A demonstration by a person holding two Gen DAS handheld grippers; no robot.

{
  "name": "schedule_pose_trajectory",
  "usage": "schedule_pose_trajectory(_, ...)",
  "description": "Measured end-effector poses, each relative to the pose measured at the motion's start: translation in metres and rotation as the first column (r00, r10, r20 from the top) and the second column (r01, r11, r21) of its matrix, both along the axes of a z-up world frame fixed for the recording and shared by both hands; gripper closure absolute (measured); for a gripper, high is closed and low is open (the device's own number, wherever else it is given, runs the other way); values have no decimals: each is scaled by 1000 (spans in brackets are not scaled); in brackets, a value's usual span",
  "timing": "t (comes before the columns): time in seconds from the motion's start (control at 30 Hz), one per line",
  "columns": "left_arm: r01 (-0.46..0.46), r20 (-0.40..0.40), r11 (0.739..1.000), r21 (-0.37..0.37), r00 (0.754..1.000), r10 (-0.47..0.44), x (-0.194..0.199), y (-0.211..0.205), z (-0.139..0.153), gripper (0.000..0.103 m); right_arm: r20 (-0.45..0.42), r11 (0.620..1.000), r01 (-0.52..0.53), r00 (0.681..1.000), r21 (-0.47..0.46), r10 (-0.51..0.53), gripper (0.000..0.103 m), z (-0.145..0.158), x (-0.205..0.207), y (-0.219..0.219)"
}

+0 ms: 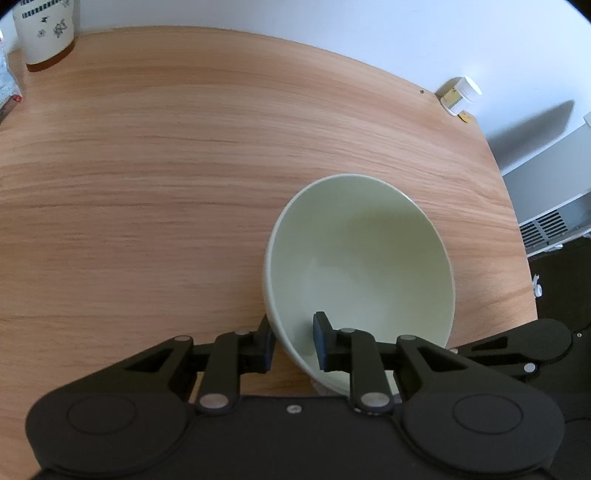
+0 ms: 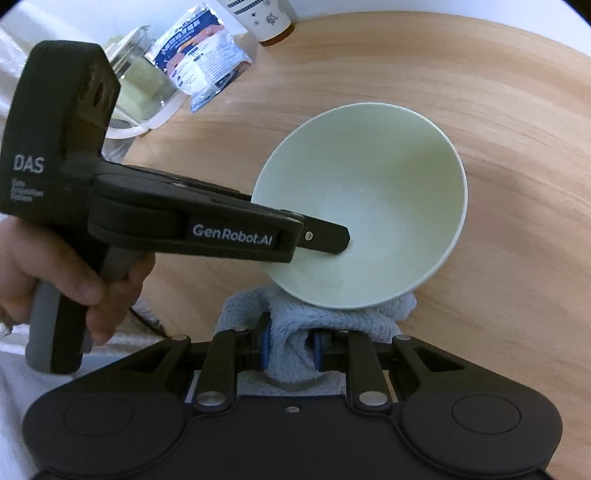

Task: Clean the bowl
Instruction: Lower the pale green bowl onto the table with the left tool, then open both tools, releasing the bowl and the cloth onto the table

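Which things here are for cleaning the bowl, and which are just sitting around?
For the job:
- bowl, tilted, rim pinched by the left gripper
- blue cloth, held by the right gripper

Just lying about:
- patterned cup
- small white bottle
- snack packet
- glass container
- wooden table

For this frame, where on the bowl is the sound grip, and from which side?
The near rim of the bowl, from the holder's side, one finger inside and one outside the thin wall. The left gripper already pinches it so, with the bowl tilted up. That leaves the open side free for the right gripper and its cloth.
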State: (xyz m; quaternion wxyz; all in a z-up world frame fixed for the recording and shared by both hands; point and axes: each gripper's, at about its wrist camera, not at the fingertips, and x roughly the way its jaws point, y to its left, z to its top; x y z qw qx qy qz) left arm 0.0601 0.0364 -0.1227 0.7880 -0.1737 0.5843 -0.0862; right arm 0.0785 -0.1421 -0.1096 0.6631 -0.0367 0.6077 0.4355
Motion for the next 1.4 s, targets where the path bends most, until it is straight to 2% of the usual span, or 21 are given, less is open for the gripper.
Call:
schedule_pose_trajectory(0.1,13,3,1000,-3,1000,-13,0,0,0,82,19,1000,-2,1000,-21,3,80,1,-1,-5)
schedule_pose_trajectory(0.23,27,-1,1000,-4,1000,-27,1,0,0,82,113,995,-45,992,-89,55,80,4,8,-17)
schedule_pose_trajectory(0.33,36,-8,999,-4,999,-36,2,0,0,82,189,987,-95,975,-127,118,80,9,16,-23)
schedule_pose_trajectory(0.43,47,-11,999,5,999,-47,2,-1,1,81,268,965,-198,933,-169,238,80,15,25,-23)
schedule_pose_trajectory(0.47,46,-13,999,6,999,-46,2,-1,1,81,295,949,-252,907,-191,301,80,18,27,-19)
schedule_pose_trajectory(0.6,40,-17,999,9,999,-40,2,-3,2,80,328,900,-356,843,-252,425,80,21,33,-7)
schedule_pose_trajectory(0.67,39,-16,999,13,999,-39,1,-4,2,80,335,891,-371,831,-262,444,80,21,35,-5)
schedule_pose_trajectory(0.73,27,-14,1000,14,1000,-27,0,-6,2,80,337,893,-367,832,-261,441,80,21,37,-5)
schedule_pose_trajectory(0.93,-21,5,1000,2,1000,21,-6,-9,2,78,322,919,-318,866,-234,382,80,24,37,-18)
schedule_pose_trajectory(0.97,-26,5,1000,-4,1000,26,-7,-9,2,77,323,932,-284,881,-225,347,80,25,38,-26)
schedule_pose_trajectory(1.03,-45,4,999,-22,999,45,-8,-7,2,71,324,955,-215,905,-206,274,80,27,39,-40)
schedule_pose_trajectory(1.07,-58,5,998,-31,998,58,-8,-6,2,63,326,964,-182,915,-196,239,80,28,39,-46)
schedule_pose_trajectory(1.1,-65,9,997,-40,998,65,-8,-5,3,58,323,976,-131,928,-177,183,80,28,41,-55)
schedule_pose_trajectory(1.13,-65,17,997,-43,998,66,-8,-5,4,58,317,985,-76,940,-157,124,79,27,44,-62)
schedule_pose_trajectory(1.2,-58,30,998,-33,998,59,-8,-8,7,45,290,992,45,957,-117,-9,79,23,51,-77)
schedule_pose_trajectory(1.27,-47,39,999,-6,998,47,-8,-13,11,40,269,985,147,956,-94,-117,79,17,53,-89)
schedule_pose_trajectory(1.4,-50,46,998,48,998,48,-9,-19,16,31,261,964,261,935,-46,-240,77,13,51,-102)
